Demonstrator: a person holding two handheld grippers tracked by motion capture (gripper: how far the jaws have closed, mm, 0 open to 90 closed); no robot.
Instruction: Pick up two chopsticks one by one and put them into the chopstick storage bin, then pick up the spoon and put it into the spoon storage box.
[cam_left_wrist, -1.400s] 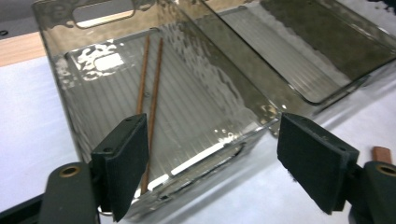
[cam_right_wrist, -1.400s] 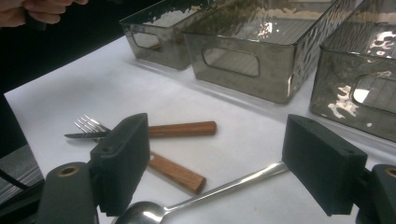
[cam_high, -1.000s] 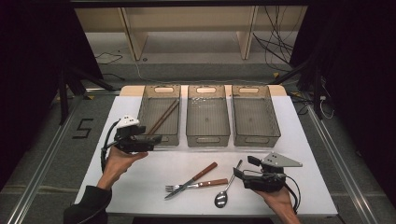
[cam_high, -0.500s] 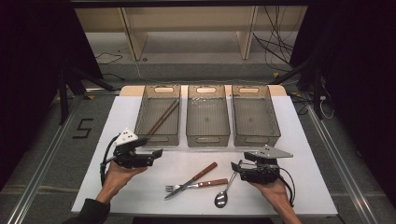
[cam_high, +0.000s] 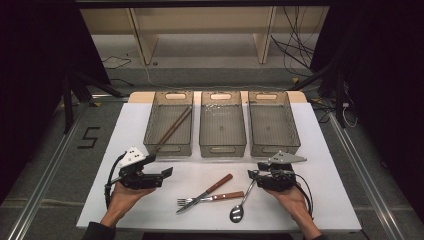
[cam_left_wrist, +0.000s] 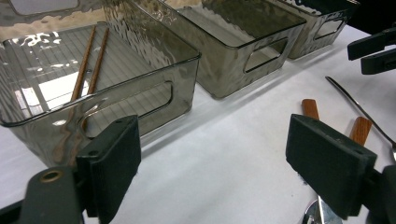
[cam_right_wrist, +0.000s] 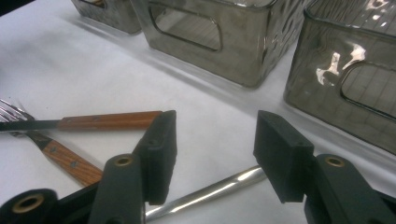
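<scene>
White covering spreads over the table (cam_high: 125, 150) in the high view, bare along the left and right edges and in the strip between the three smoky plastic bins (cam_high: 222, 125) at the far edge and the cutlery near the front edge. Each forearm enters from the front edge, palm under its tool. The left gripper (cam_high: 167, 172) lies level, pointing toward the table's middle, jaws wide with nothing between them. The right gripper (cam_high: 251, 174) points left at the top of the spoon (cam_high: 242, 202), which runs down toward the front edge, just right of the fork (cam_high: 210, 199) and knife (cam_high: 205, 192), which cross each other.

From the left gripper view, the left gripper (cam_left_wrist: 212, 163) stands wide over bare white surface; chopsticks (cam_left_wrist: 88, 65) lie in the nearest bin, and two wooden handles show past the right pad.

From the right gripper view, the right gripper (cam_right_wrist: 212, 154) is about half open, its jaws having just been closing; the spoon handle (cam_right_wrist: 210, 191) passes on the table beneath the gap, no pad pressing it. Fork and knife handles lie left of the left pad.
</scene>
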